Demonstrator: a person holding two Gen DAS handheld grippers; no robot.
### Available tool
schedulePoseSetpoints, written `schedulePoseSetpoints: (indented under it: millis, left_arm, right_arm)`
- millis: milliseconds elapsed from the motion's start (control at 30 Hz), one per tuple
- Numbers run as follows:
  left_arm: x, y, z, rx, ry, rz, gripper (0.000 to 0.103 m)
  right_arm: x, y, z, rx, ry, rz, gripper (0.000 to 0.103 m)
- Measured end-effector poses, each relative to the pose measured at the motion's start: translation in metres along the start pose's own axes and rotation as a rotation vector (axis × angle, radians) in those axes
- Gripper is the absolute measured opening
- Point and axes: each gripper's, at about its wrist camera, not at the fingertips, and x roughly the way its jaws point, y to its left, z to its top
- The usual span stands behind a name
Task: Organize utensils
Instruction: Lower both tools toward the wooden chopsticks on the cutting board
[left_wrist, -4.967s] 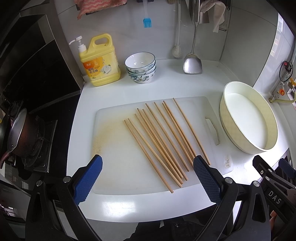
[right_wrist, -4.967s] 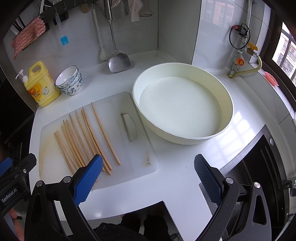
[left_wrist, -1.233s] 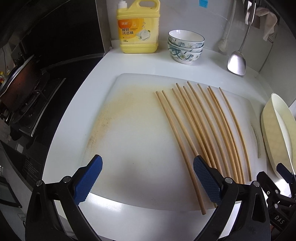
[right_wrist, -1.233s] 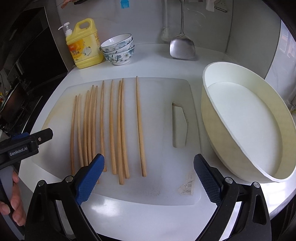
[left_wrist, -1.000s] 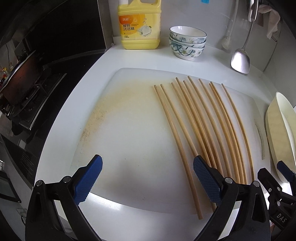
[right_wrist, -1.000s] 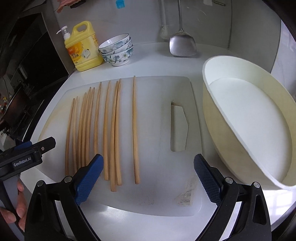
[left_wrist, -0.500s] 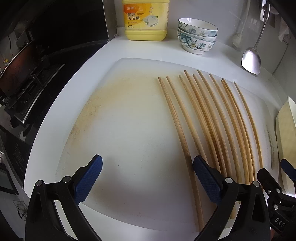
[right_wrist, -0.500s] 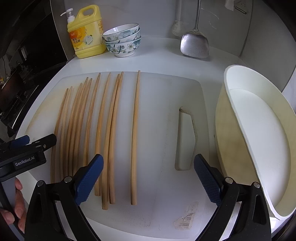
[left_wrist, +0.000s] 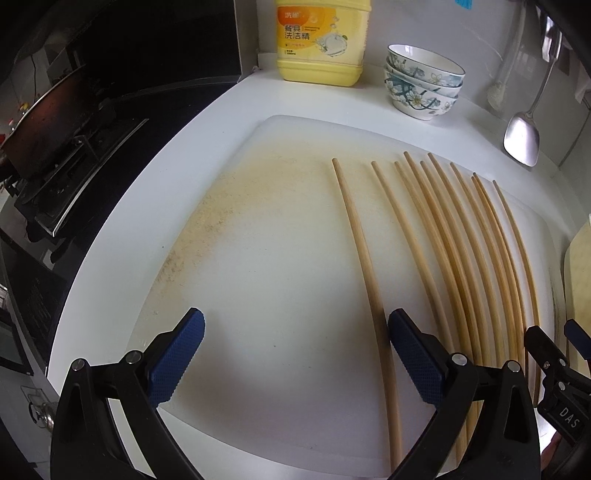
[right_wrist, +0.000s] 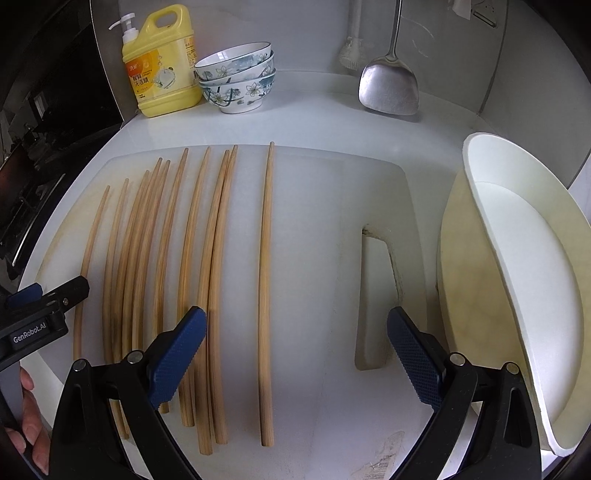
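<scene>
chopsticks (right_wrist: 266, 295) near ends hidden under spread left gripper (left_wrist: 295, 354); right gripper (right_wrist: 295, 354) spread too.

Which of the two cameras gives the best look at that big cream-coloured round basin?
The right wrist view: the big cream-coloured round basin shows its rim, outer wall and white inside beside the white cutting board. The left wrist view catches only a sliver of it at the right edge.

Left black two-finger tool (left_wrist: 295, 354) with blue pads: jaws spread wide, empty. Right black two-finger tool (right_wrist: 295, 350): jaws likewise wide apart, empty. Hand (right_wrist: 31, 432) grips left tool's handle, to the right tool's left.
</scene>
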Motion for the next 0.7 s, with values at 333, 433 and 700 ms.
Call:
schedulePoseSetpoints:
  millis: [333, 433, 700]
  left_arm:
    - [-0.0011, 0.0037, -0.0008, 0.005, -0.008, 0.015, 0.098]
    - [-0.001, 0.0049, -0.0013, 0.001, -0.006, 0.011, 0.098]
    - [-0.0021, 0.0044, -0.0007, 0.014, -0.014, 0.017, 0.098]
  right_arm:
    - [0.001, -0.001, 0.006, 0.011, -0.013, 0.053, 0.094]
    - [0.0017, -0.0023, 0.0045, 0.003, -0.013, 0.035, 0.094]
    - [-0.0001, -0.0046, 0.0018, -0.003, -0.023, 0.037, 0.093]
